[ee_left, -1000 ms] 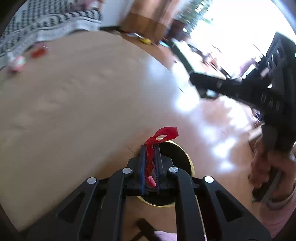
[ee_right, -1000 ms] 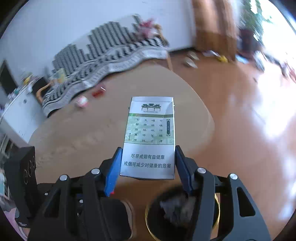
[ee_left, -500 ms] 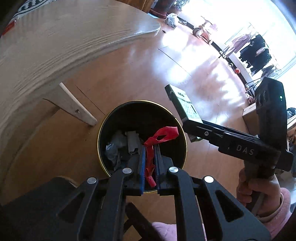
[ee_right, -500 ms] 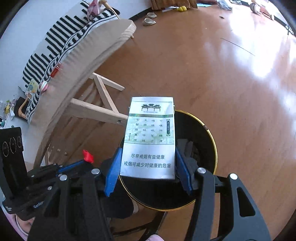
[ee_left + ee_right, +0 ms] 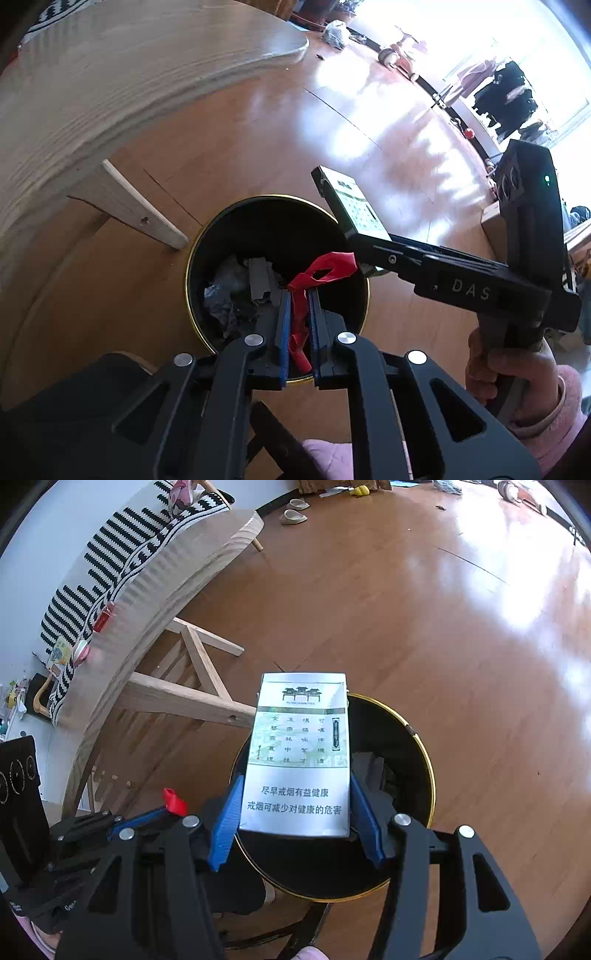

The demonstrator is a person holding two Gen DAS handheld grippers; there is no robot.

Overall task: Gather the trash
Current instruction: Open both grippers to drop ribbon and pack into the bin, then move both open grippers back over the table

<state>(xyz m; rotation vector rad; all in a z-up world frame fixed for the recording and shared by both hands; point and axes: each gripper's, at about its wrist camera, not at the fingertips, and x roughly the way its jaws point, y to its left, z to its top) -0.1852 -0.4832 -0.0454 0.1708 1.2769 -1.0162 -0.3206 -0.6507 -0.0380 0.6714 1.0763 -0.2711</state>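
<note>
The left claw is clenched on a red wrapper, a thin crumpled strip pinched flat between the blue pads, its free end curling up and right over the mouth of the bin. The right claw is grasping a cigarette pack by its two long side edges near the bottom, the printed face towards the camera and the top end reaching out over the bin's near left rim.

The wrapper looks almost weightless and limp. It should drop slowly and may cling to the pads or drift, so it probably wants releasing low inside the rim. The pack is a light, stiff card box, likely empty. The side edges are the sensible hold, since the broad faces would dent under a hard squeeze, and it should fall cleanly once let go.

The bin is a round black can with a gold rim, standing on the wooden floor just beside the counter and its pale wooden leg. It already holds crumpled grey and dark scraps at the bottom, with plenty of room above. Small reddish bits lie on the far left edge of the counter, seemingly trash yet to be gathered.
</note>
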